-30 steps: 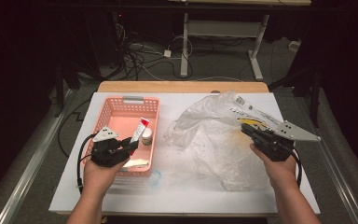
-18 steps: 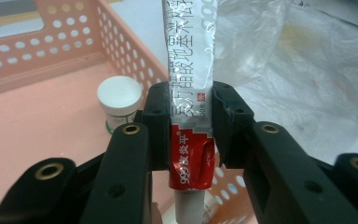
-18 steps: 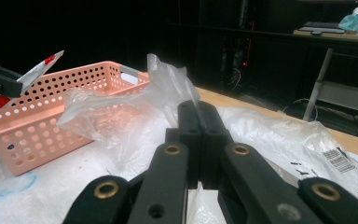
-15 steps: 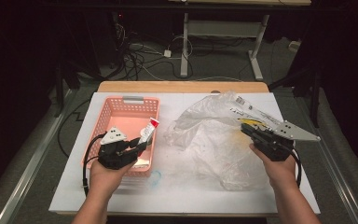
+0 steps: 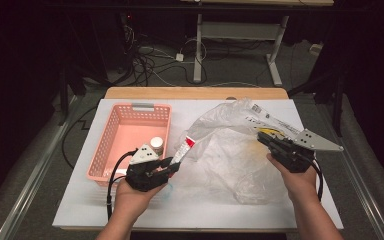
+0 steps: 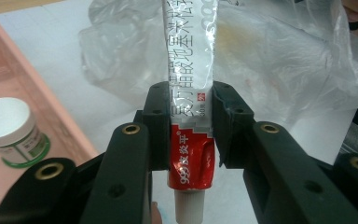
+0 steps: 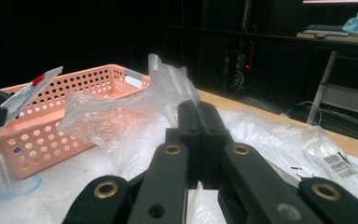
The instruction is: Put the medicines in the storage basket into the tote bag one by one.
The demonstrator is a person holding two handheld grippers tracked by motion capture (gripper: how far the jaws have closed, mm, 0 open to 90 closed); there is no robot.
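The left tool (image 5: 172, 166) pinches a red and silver tube (image 6: 192, 116) around its middle, so it cannot slip, holding it over the counter (image 5: 205, 205) between the pink basket (image 5: 111, 145) and the plastic bag (image 5: 230, 150). The right tool (image 5: 266, 141) is pressed together on the bag's edge to hold it.

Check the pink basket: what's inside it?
One white jar with a white lid stands inside the basket, near its right wall. The left hand and tongs cover the basket's near corner.
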